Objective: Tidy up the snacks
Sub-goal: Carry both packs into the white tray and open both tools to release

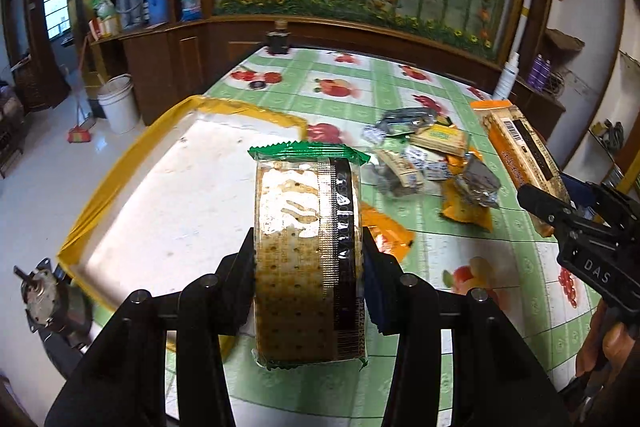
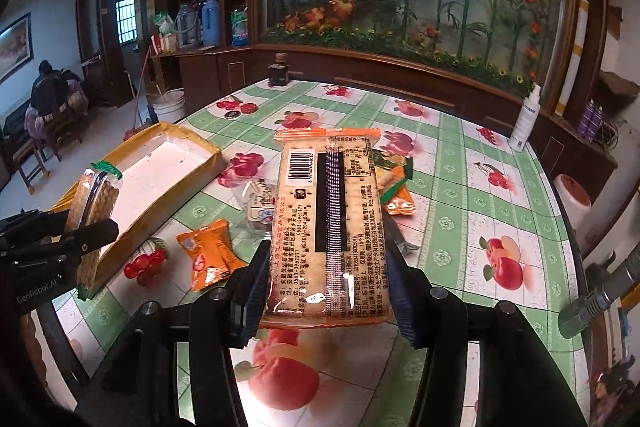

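Note:
My left gripper (image 1: pixel 309 247) is shut on a green-ended cracker pack (image 1: pixel 308 251) and holds it above the near end of a white tray with yellow tape on its rim (image 1: pixel 120 163). My right gripper (image 2: pixel 326 255) is shut on an orange-ended cracker pack (image 2: pixel 328 227), held above the table. In the left wrist view the right gripper (image 1: pixel 560 211) and its orange pack (image 1: pixel 520 147) show at the right. In the right wrist view the left gripper (image 2: pixel 60 243) with the green pack (image 2: pixel 94 211) shows at the left, over the tray (image 2: pixel 160 163).
A pile of small snack packets (image 1: pixel 432 163) lies on the fruit-print tablecloth (image 1: pixel 340 87) right of the tray. An orange packet (image 2: pixel 210 255) lies near the tray. A dark bottle (image 2: pixel 279 71) and a white spray bottle (image 2: pixel 526 119) stand at the far edge.

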The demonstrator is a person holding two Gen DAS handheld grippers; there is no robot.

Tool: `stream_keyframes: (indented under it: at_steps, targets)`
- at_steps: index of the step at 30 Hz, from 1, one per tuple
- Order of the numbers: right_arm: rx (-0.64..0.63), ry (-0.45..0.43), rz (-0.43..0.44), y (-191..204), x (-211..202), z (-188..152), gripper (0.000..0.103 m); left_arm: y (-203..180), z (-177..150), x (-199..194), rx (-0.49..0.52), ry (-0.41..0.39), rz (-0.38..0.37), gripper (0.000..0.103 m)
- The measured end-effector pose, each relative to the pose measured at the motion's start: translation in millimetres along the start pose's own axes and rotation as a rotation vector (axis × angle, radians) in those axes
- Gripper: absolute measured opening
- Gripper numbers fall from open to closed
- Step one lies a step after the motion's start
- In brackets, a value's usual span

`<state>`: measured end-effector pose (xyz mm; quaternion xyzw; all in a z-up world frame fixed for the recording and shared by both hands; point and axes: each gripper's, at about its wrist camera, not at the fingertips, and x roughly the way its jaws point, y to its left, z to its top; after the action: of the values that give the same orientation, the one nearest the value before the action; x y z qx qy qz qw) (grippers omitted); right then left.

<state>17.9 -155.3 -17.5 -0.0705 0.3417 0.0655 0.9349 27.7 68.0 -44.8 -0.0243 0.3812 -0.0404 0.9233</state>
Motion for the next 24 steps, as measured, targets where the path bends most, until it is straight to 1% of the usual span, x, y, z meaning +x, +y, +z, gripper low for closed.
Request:
stream_keyframes:
  at_steps: [4, 11, 18, 24]
  targets:
    - [-0.056, -0.004, 0.017, 28, 1, 5, 0.055, 21, -5, 0, -0.047, 0.004, 0.018, 0.044]
    - [-0.125, -0.006, 0.029, 65, 7, 12, 0.055, 46, -11, -1, -0.091, 0.000, 0.037, 0.044]
    - [-0.168, 0.009, 0.026, 82, 20, 14, 0.055, 67, -14, 2, -0.129, 0.007, 0.043, 0.044]
    - [-0.201, 0.009, 0.003, 96, 28, 14, 0.055, 80, -15, 6, -0.153, 0.014, 0.051, 0.044]
